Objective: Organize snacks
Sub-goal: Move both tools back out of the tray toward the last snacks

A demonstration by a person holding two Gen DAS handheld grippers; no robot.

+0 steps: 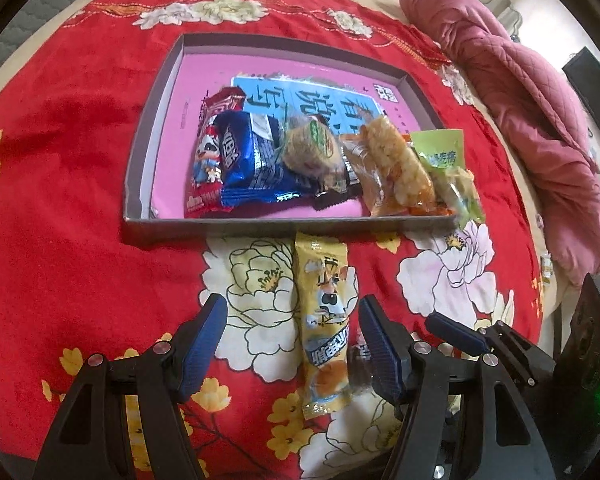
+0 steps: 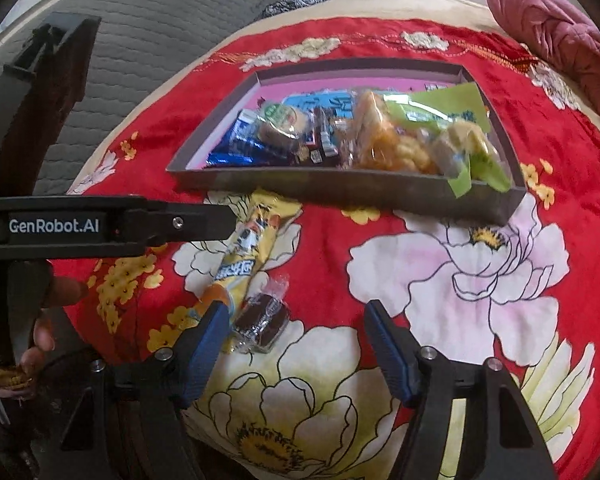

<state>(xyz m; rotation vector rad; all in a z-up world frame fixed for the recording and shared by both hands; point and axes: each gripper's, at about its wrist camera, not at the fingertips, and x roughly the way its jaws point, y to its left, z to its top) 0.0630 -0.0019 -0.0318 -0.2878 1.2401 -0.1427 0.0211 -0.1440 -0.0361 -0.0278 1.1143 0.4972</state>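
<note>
**Two snacks left outside the box**

The step in hand looks like the pickup of the last loose snacks. Most packets already lie in the box [image 1: 148,128], a shallow grey tray with a pink floor that sits on the red floral blanket [image 1: 60,200] of a bed. Two things are still out on the blanket just in front of it: a long yellow packet [image 1: 324,320] and, touching its near end, a small brown sweet [image 2: 262,322] in clear wrap.

Left to right: the left tool [image 1: 292,340] is tipped steeply down with its jaws released, straddling the yellow packet lengthwise without pressing on it. Its next move, I judge, is to sink a little further and pinch across the packet's width (the slick wrapper may slide, so a mid-body hold seems safest).

The right tool [image 2: 296,344] is likewise angled down and released, nothing gripped. The sweet lies just inside its left finger [image 2: 204,344], not centred, so it wants a small shift leftward before closing. The two tools stand close side by side, and crowding is the risk.
</note>
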